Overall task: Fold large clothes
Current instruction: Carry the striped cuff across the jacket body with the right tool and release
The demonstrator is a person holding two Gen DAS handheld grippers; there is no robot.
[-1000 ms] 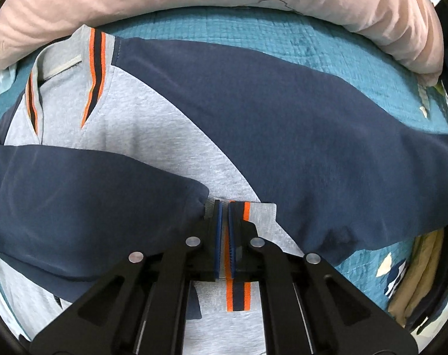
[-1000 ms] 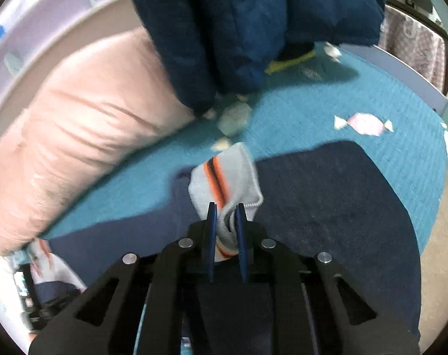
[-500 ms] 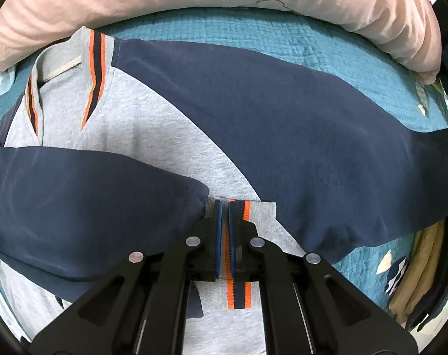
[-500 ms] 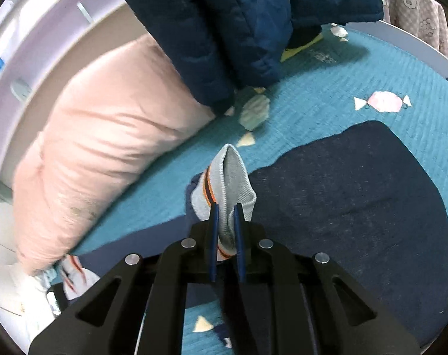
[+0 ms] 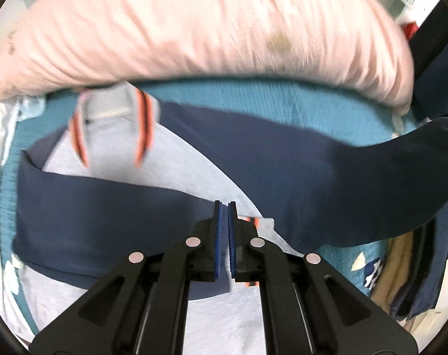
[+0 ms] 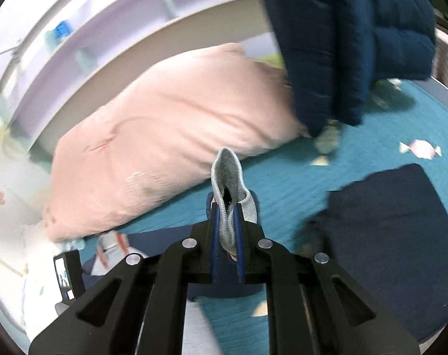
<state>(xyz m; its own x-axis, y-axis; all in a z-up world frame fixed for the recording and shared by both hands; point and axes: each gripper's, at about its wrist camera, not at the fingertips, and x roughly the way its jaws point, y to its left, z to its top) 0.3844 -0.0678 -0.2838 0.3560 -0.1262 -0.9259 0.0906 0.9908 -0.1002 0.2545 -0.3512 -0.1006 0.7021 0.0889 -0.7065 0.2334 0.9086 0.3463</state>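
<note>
A grey sweatshirt (image 5: 194,159) with navy sleeves and an orange-striped collar (image 5: 111,112) lies flat on the teal bedspread (image 5: 283,97). One navy sleeve (image 5: 105,207) is folded across the chest, and its striped cuff (image 5: 264,224) rests on the grey body. My left gripper (image 5: 224,207) hovers just above that cuff, shut, with nothing between its pads. The other navy sleeve (image 5: 327,162) stretches right and rises off the bed. Its grey ribbed cuff (image 6: 228,171) stands up out of my right gripper (image 6: 226,210), which is shut on it above the bedspread (image 6: 298,177).
A large pink pillow (image 6: 165,136) runs along the bed's far side under a lilac shelf (image 6: 105,29). A navy quilted jacket (image 6: 342,44) hangs at the upper right. A dark navy cloth (image 6: 386,222) lies on the bed, and stacked clothes (image 5: 401,266) sit at the right edge.
My left gripper has risen off the sweatshirt, leaving the folded sleeve's cuff lying there. My right gripper has lifted the other cuff and carried it left, toward the pillow.
</note>
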